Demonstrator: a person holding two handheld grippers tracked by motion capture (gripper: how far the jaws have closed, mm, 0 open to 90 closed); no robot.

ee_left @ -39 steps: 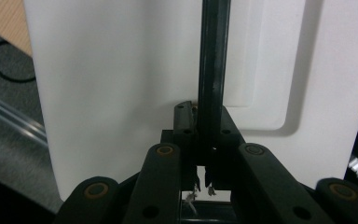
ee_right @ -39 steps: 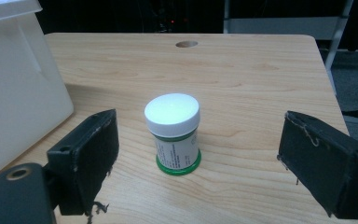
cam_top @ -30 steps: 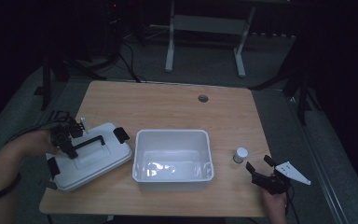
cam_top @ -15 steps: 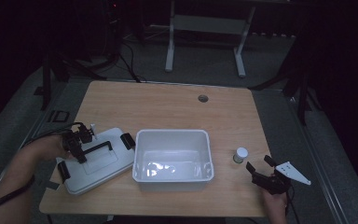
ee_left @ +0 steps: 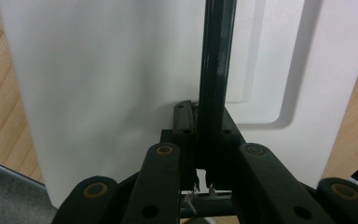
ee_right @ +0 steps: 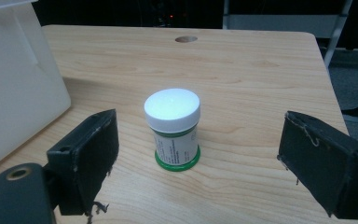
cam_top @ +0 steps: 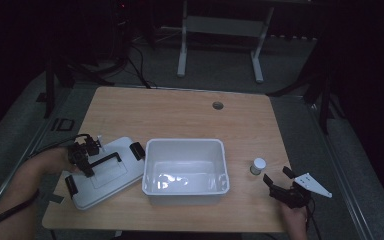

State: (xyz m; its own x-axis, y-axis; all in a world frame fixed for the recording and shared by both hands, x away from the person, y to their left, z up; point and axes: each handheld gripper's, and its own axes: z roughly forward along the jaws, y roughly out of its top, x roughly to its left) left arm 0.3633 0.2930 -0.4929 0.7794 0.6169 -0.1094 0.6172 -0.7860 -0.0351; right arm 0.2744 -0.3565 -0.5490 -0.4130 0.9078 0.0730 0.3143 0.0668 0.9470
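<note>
I hold the lid by its handle, with the little jar waiting.

My left gripper (cam_top: pixel 86 159) is pinched tight on the black handle (ee_left: pixel 216 65) of the white lid (cam_top: pixel 105 172), which lies flat on the desk (cam_top: pixel 180 112) just left of the white bin (cam_top: pixel 186 170). My right gripper (ee_right: pixel 200 168) is wide open, aimed at the jar (ee_right: pixel 172 128) right of the bin, so I can grab it.

Dim lab or recording room: light wooden tabletop with a round cable hole (cam_top: pixel 218 105), grey carpeted floor (cam_top: pixel 300 65), white metal legs of another desk (cam_top: pixel 182 47) behind, black cables (cam_top: pixel 135 60) trailing across the floor, dark stands around.
</note>
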